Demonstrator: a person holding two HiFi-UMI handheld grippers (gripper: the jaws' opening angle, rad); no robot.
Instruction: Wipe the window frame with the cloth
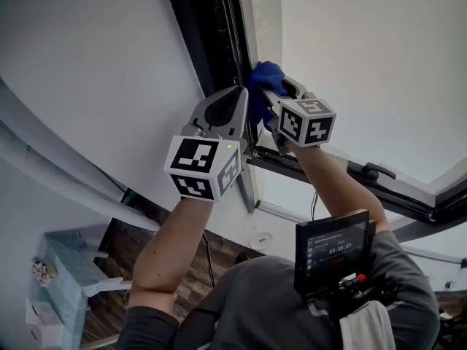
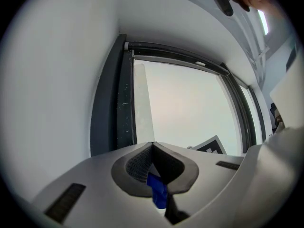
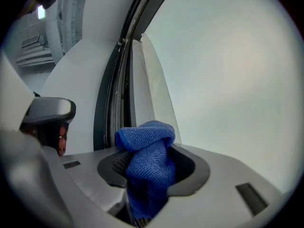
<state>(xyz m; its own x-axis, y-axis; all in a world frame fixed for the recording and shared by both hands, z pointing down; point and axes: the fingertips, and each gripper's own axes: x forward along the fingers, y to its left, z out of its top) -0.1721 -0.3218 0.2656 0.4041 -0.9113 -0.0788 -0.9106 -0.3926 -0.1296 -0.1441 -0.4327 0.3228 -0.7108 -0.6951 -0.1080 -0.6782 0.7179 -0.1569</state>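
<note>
Raised overhead, the person's bare left arm (image 1: 169, 243) and right arm (image 1: 341, 184) reach up side by side, each carrying a gripper with its marker cube facing the head camera. The left gripper (image 1: 244, 93) has its fingers (image 2: 135, 165) pressed together on a sliver of blue cloth (image 2: 158, 191). The right gripper (image 1: 276, 97), just beside it, clamps a thick bunch of the same cloth.
</note>
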